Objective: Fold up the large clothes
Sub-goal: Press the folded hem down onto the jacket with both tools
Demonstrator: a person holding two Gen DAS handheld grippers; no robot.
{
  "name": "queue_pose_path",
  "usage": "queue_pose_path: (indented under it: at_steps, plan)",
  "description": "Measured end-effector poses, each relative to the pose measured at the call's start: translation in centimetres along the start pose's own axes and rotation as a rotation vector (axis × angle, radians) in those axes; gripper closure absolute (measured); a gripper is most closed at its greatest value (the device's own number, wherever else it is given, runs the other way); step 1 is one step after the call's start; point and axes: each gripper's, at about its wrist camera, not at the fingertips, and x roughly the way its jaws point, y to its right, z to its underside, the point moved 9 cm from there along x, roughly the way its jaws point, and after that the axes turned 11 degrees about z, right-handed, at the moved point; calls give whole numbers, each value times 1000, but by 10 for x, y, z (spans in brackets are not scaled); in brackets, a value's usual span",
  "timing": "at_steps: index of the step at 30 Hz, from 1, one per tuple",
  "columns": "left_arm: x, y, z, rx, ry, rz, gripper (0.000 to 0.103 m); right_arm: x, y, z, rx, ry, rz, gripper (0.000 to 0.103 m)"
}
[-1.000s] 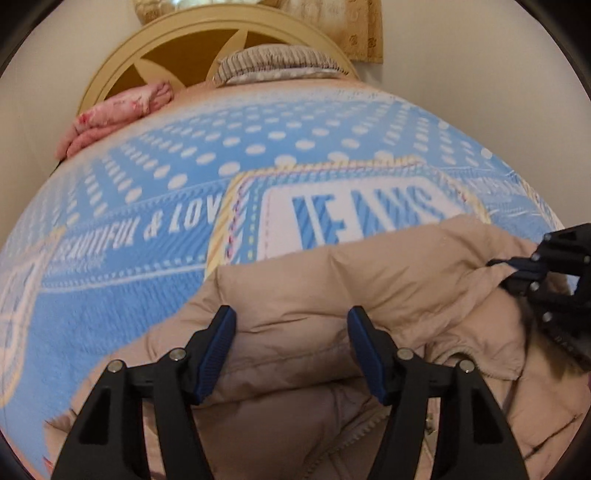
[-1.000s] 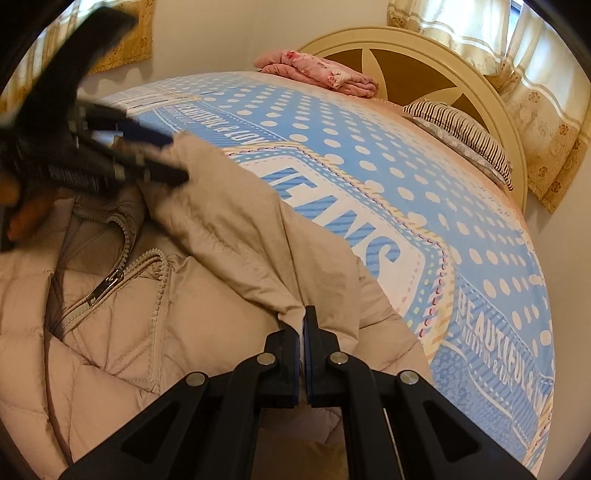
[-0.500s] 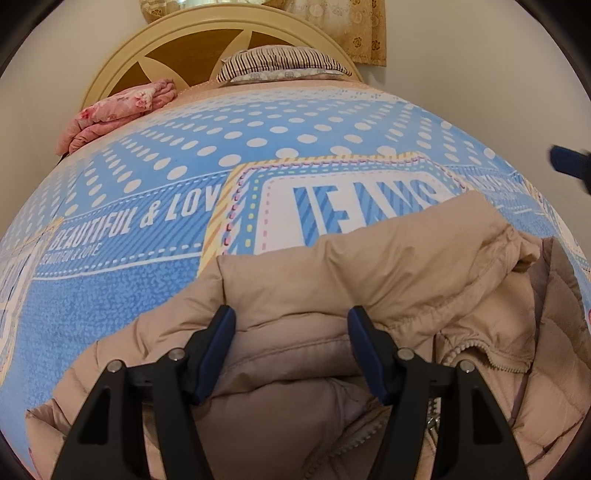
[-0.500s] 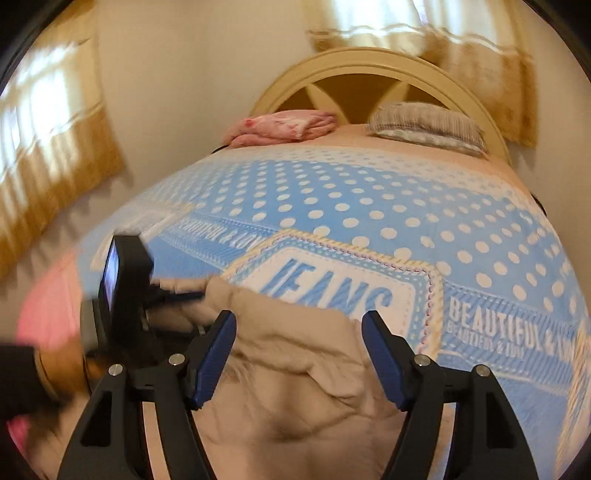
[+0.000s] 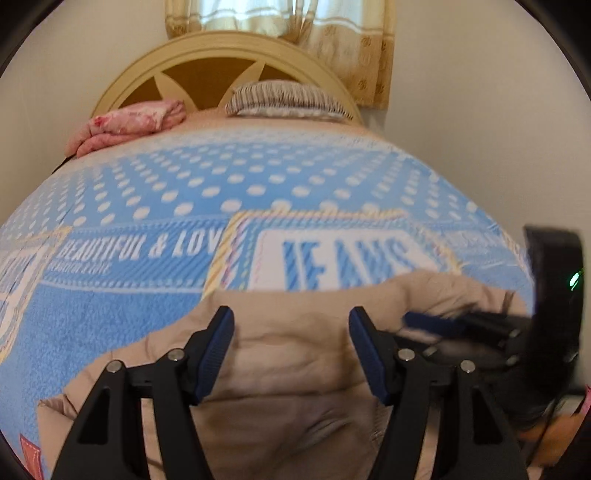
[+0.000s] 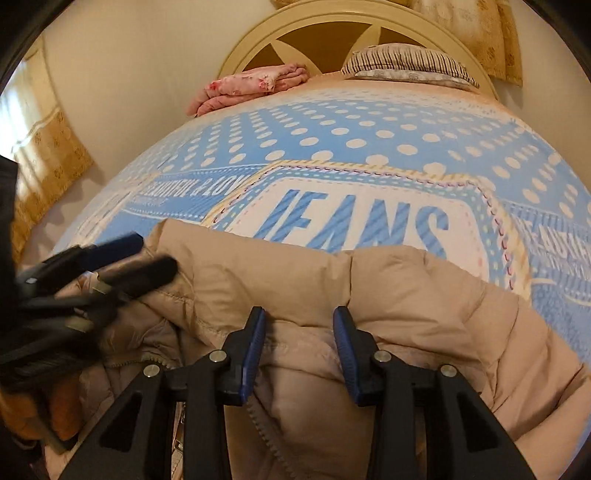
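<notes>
— Blue bedding first, then? What lies beyond the left gripper's jaws?

— Yes. From the left wrist camera, a blue bedspread (image 5: 155,295) with white dots and the word JEANS spreads out ahead of the jaws. Far beyond them stands a cream headboard (image 5: 221,48), with a striped pillow (image 5: 284,98) and a folded pink blanket (image 5: 129,123) at its foot, and curtains (image 5: 332,37) above.

— And the left gripper (image 5: 291,350) itself?

— Its jaws stand wide apart and hold nothing. A beige jacket (image 5: 295,369) lies on the bedspread directly under and between them, its far edge just ahead of the fingertips. I cannot tell whether the pads touch the cloth. Off to the right of the jaws, the other gripper shows blurred, low over the jacket's edge.

— Now the right wrist camera?

— Same bedspread (image 6: 369,122) ahead, same headboard (image 6: 332,22), pillow (image 6: 406,61) and pink blanket (image 6: 255,85) beyond. A second curtain (image 6: 48,162) hangs far to the left.

— The right gripper (image 6: 299,347)?

— Jaws open to a middling gap, gripping nothing. The jacket (image 6: 424,306) fills the space beneath and between them, a fold running just ahead of the tips and a zipper (image 6: 258,417) beside the left finger (image 6: 251,347). To the left of the jaws, the left gripper (image 6: 122,266) appears blurred, over the jacket's collar area.
</notes>
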Motion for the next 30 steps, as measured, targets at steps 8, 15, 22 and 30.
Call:
queue_pose_path:
  at_steps: [8, 15, 22, 30]
  plan:
    - [42, -17, 22, -65, -104, -50, 29, 1, 5, 5, 26, 13, -2, 65]
    - [49, -21, 34, -51, -120, -86, 25, 6, 11, 8, 82, -2, -52, 65]
    - [56, -22, 39, -39, -154, -116, 22, 11, 11, 10, 82, -22, -45, 65]
    - [58, -23, 42, -36, -171, -122, 22, 14, 11, 11, 85, -29, -44, 65]
